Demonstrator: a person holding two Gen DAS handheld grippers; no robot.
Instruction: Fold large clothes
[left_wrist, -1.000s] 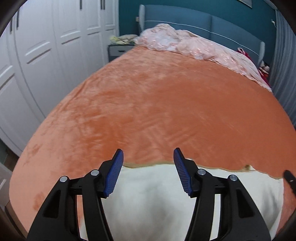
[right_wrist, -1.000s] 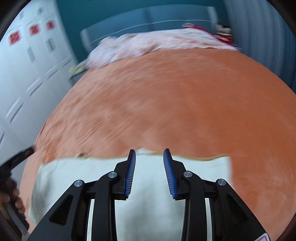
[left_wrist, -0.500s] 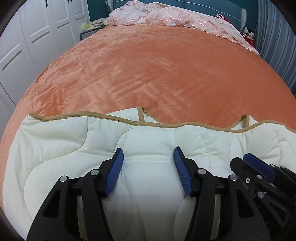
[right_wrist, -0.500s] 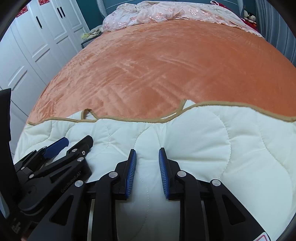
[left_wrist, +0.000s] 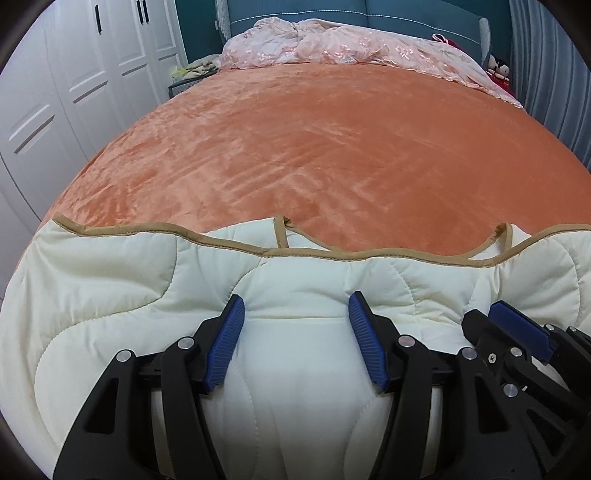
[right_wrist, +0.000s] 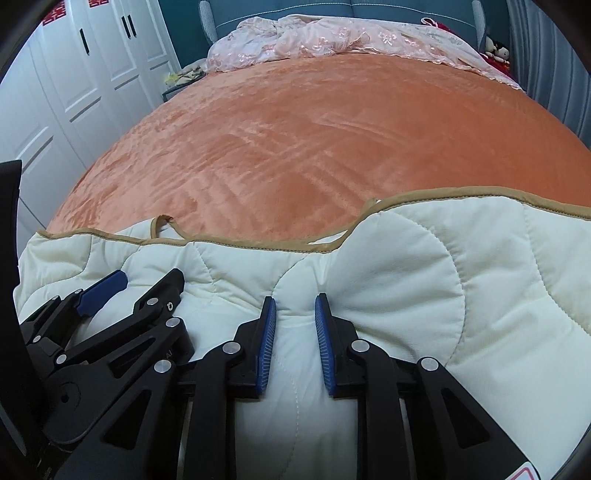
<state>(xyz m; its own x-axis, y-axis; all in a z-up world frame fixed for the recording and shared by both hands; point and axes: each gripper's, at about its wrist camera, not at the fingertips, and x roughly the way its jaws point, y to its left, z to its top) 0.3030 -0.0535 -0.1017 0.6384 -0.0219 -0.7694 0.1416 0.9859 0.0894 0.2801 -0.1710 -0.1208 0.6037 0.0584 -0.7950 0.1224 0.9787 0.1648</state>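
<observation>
At the left of both views stand white wardrobe doors (right_wrist: 74, 92); in the right wrist view two red paper cut-outs sit at the top left of the frame, too small to read. The cream quilted garment (left_wrist: 110, 288) lies across the bottom of each frame on the near end of the orange bed cover (left_wrist: 332, 147), its tan-bound edge wavy, with two small binding loops poking up past it. The left gripper (left_wrist: 295, 306) presses down into the padding with its jaws set wide, a broad hump of cloth bulging between the blue pads, which dent the cloth at their tips; whether it has a real grip I cannot tell. Just to its right the right gripper (right_wrist: 295, 306) has just been closing, its jaws now narrow, with a thin ridge of the quilt gathered between them and seemingly pinched. To do this step well, I judge both tools should bite through all layers near the bound edge, level with each other, before lifting, so the fold carries over straight rather than sagging in the middle. On the left gripper's arm, seen at the lower left of the right wrist view, a few moulded letters show, cut off and not legible.
</observation>
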